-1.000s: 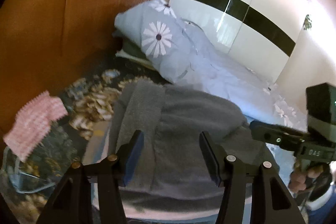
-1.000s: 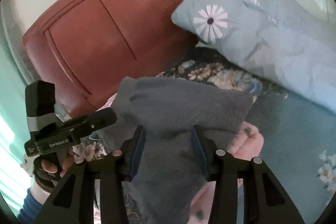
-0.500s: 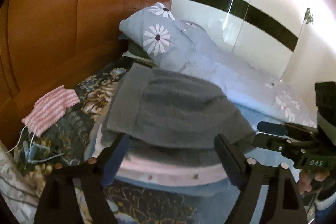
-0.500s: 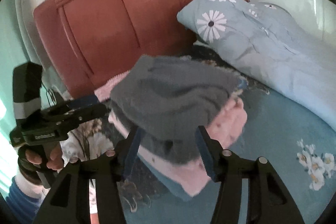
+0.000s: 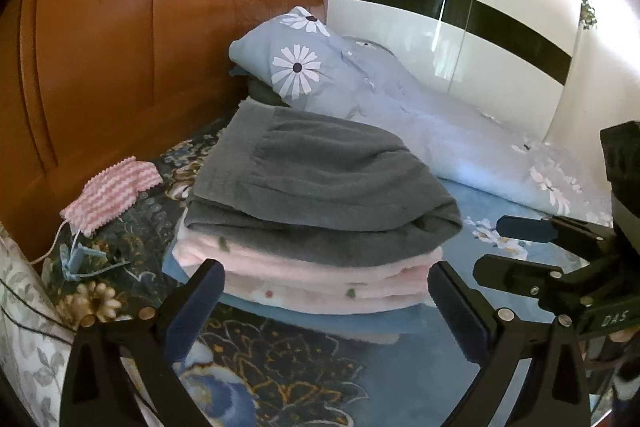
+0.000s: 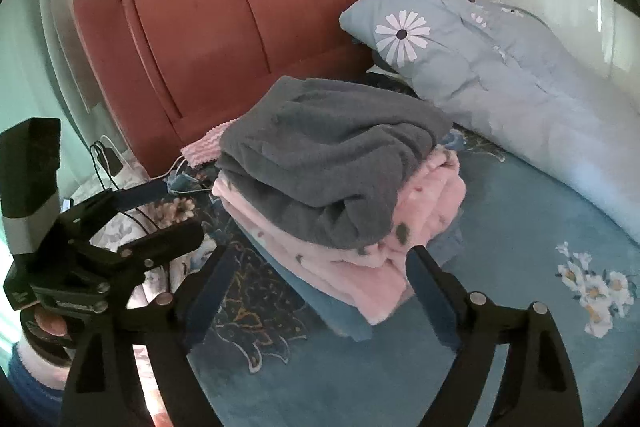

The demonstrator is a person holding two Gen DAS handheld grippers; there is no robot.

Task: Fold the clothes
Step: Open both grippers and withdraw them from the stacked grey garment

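A folded grey garment (image 5: 320,183) (image 6: 332,155) lies on top of a stack on the bed. Under it is a folded pink garment (image 5: 360,283) (image 6: 424,211), and a blue one (image 5: 320,319) (image 6: 332,311) at the bottom. My left gripper (image 5: 325,269) stands just short of the stack's near edge. Its jaws are opening wide and nothing is between them. My right gripper (image 6: 322,254) is at the stack's other near corner, jaws also opening and free of cloth. Each gripper shows at the edge of the other's view, held by a hand.
A wooden headboard (image 5: 120,67) rises behind the stack. A blue daisy-print pillow and quilt (image 5: 304,67) lie to the right of it. A pink striped cloth (image 5: 116,191) and a cable sit by the headboard. The blue floral bedspread (image 6: 520,267) stretches to the right.
Both grippers have let go of the grey garment, opened and drawn back from it. The garment now rests on the pink one.
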